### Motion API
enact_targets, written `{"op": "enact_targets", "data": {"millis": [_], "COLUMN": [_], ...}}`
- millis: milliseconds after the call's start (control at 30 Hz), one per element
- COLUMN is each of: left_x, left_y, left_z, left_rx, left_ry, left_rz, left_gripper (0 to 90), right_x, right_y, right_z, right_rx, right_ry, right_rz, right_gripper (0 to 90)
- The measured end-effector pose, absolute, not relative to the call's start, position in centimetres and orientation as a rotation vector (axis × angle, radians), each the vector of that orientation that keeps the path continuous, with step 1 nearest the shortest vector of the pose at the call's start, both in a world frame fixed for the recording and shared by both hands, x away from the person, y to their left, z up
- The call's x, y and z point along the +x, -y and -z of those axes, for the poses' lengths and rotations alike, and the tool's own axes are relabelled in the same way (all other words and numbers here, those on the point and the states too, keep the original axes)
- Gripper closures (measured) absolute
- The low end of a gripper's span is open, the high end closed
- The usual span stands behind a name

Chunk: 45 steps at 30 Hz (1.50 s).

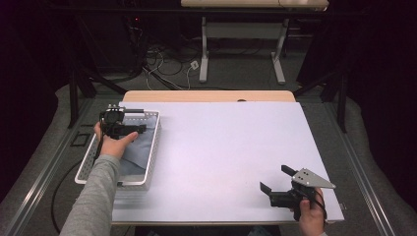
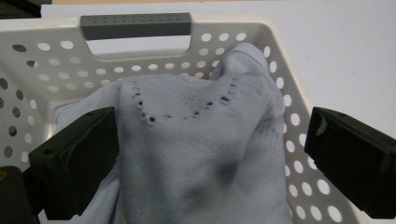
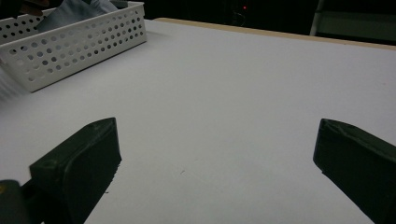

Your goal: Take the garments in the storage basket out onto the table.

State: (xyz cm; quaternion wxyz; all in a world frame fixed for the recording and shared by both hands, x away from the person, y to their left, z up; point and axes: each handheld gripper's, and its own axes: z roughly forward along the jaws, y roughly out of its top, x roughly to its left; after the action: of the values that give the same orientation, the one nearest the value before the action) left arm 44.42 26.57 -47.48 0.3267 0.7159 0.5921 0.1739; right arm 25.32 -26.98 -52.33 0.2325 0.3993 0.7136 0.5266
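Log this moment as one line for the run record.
left gripper: open over blue cloth | cloth: in white basket | right gripper: open, over bare table

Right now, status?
Left gripper open over cloth in basket. Right gripper open, low over table. Nothing in the way.

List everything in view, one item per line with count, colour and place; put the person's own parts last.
basket: one, white, perforated, grey handle, left edge of the table.
cloth: one, pale blue-grey, bunched inside the basket.
table: one, white top with a wooden far edge, centre.
second table: one, white legs, on the floor beyond.
cables: several, dark and white, on the floor beyond.
left gripper: one, black, open, over the cloth in the basket.
right gripper: one, black, open, near right corner of the table.
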Motion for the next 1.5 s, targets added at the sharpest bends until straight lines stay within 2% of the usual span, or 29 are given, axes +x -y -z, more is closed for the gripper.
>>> {"op": "enact_targets", "data": {"millis": [167,400,500,667,933,1133,1433,1500], "left_x": [44.6,44.8,44.9,45.0,44.8,44.7,44.5,44.5], "left_y": [-26.7,-27.2,-27.2,-27.1,-27.3,-27.4,-27.5,-27.6], "left_z": [48.1,48.7,48.8,49.1,49.2,49.2,49.4,49.5], "left_rx": [1.870,1.871,1.877,1.891,1.894,1.911,1.907,1.906], "left_ry": [-1.572,-1.605,-1.597,-1.596,-1.591,-1.576,-1.552,-1.546], "left_rz": [-0.449,-0.417,-0.407,-0.392,-0.400,-0.384,-0.401,-0.392], "left_gripper": [4.9,10.4,15.5,17.2,31.6,39.1,42.8,46.3], "right_x": [25.3,25.3,25.3,25.4,25.3,25.4,25.4,25.4], "right_y": [26.9,27.0,26.9,26.9,26.9,26.9,26.9,26.9], "right_z": [52.3,52.3,52.3,52.3,52.3,52.3,52.4,52.4], "right_rx": [1.094,1.093,1.095,1.090,1.089,1.086,1.077,1.076], "right_ry": [-1.960,-1.966,-1.963,-1.971,-1.973,-1.978,-1.983,-1.985], "right_rz": [-1.448,-1.442,-1.444,-1.439,-1.439,-1.435,-1.434,-1.434], "right_gripper": [0.5,0.5,0.5,0.6,0.7,0.7,1.0,1.2]}}
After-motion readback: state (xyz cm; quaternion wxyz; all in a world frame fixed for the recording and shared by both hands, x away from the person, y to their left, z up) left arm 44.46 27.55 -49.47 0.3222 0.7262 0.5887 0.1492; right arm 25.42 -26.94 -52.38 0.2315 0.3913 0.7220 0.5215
